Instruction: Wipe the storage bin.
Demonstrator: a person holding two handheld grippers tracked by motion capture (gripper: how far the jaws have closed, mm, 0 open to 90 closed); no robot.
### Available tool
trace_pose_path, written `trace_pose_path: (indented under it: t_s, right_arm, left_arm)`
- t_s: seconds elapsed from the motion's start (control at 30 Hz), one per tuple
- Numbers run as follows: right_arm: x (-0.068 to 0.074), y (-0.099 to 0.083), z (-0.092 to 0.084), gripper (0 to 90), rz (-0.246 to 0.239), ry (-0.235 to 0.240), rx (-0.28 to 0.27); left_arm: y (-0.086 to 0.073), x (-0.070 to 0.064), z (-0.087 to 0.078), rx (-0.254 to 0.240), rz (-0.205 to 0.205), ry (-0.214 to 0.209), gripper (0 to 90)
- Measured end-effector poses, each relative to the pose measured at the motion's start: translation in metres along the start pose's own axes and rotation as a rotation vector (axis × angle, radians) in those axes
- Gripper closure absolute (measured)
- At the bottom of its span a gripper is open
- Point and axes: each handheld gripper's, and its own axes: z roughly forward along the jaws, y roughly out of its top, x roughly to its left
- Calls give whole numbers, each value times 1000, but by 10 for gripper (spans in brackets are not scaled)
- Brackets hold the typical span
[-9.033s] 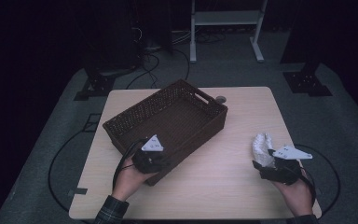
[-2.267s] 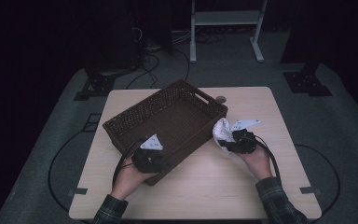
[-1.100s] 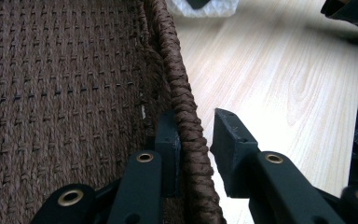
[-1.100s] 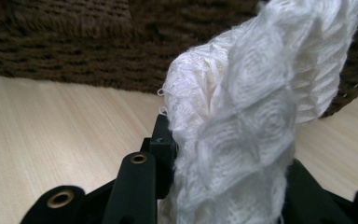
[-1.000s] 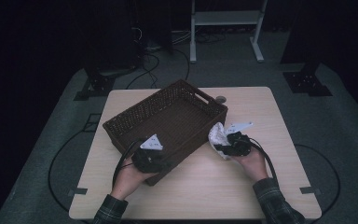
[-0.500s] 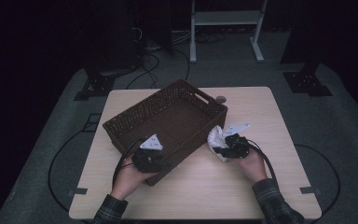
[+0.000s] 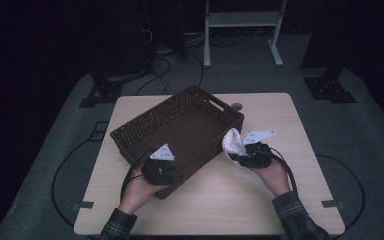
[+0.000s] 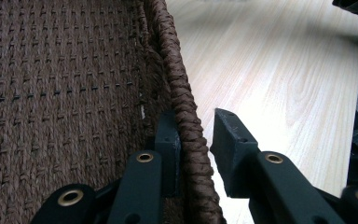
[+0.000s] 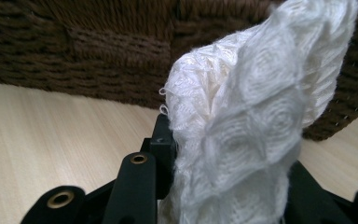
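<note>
Now we hold our left gripper (image 7: 161, 169) at the near rim of the dark brown woven rectangular basket (image 7: 180, 127), which sits at an angle on the pale wooden worktop (image 7: 280, 200). In the left gripper view its black fingers (image 8: 168, 140) straddle the braided rim (image 8: 186, 126), one inside the basket and one outside; the inner one lies against the weave, while a narrow gap shows beside the outer one, so we cannot tell how firmly the rim is clamped.

Our right gripper (image 7: 252, 152) sits just beside the basket's right corner, over the worktop. Its fingers (image 9: 163, 140) are clenched on a crumpled white knitted cloth (image 9: 247, 126) with a diamond pattern, which stands up from them in front of the basket's outer wall (image 9: 98, 51). From above, the cloth (image 7: 232, 145) is just beside that wall, outside the basket.
</note>
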Motion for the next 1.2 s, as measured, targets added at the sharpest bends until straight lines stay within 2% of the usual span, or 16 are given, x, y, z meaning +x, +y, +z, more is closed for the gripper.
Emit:
trace_pose_path:
  t_s: [0.17, 0.33, 0.5, 1.2]
  right_arm:
    - [7, 6, -6, 663, -19, 6, -26]
    - [12, 8, -3, 663, -40, 16, -17]
    - [12, 5, 4, 663, -31, 28, -4]
    - [3, -16, 48, 665, 13, 60, 138]
  left_arm:
    - [0, 0, 0, 0, -1, 0, 709]
    - [0, 0, 0, 0, 0, -1, 709]
    - [0, 0, 0, 0, 0, -1, 708]
    - [0, 0, 0, 1, -1, -1, 709]
